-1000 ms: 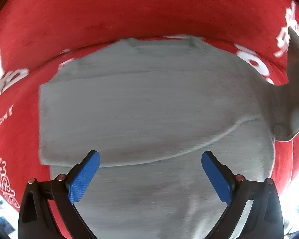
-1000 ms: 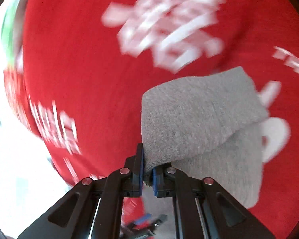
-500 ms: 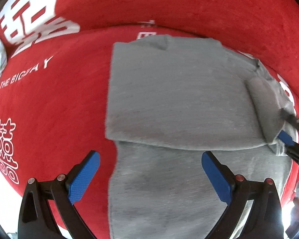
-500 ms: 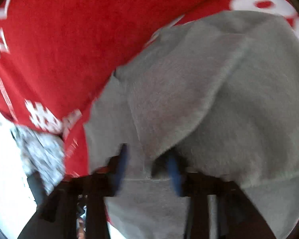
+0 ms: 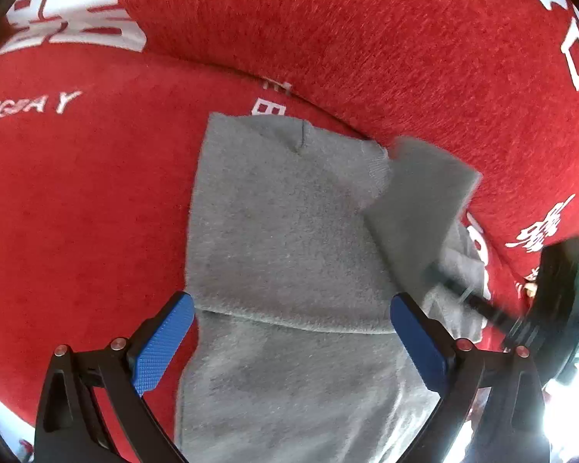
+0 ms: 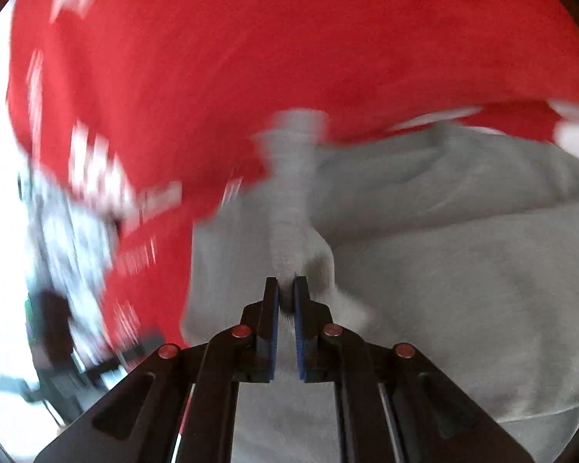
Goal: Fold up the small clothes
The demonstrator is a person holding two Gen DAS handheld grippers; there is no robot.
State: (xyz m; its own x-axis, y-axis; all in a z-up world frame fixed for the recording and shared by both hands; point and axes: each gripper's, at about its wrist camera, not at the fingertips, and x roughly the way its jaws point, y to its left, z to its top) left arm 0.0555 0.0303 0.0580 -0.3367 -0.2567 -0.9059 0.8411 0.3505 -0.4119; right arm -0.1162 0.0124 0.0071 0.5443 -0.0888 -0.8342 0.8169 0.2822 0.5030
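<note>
Pinching a sleeve (image 6: 289, 200) of the grey garment (image 5: 289, 231), right gripper (image 6: 285, 289) tilts down, fingers just closed; left gripper (image 5: 289, 332) gapes empty.

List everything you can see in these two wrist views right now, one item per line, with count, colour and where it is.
Grey garment: one, grey knit, lying partly folded on the cloth, its right part lifted.
Red cloth: one, red with white lettering, covering the surface under the garment.
Patterned fabric: one, grey and white, at the cloth's left edge in the right wrist view; too blurred to identify.
Left tool: one, black with blue pads, open above the garment.
Right tool: one, black with blue pads, shut on a pinch of the garment.
</note>
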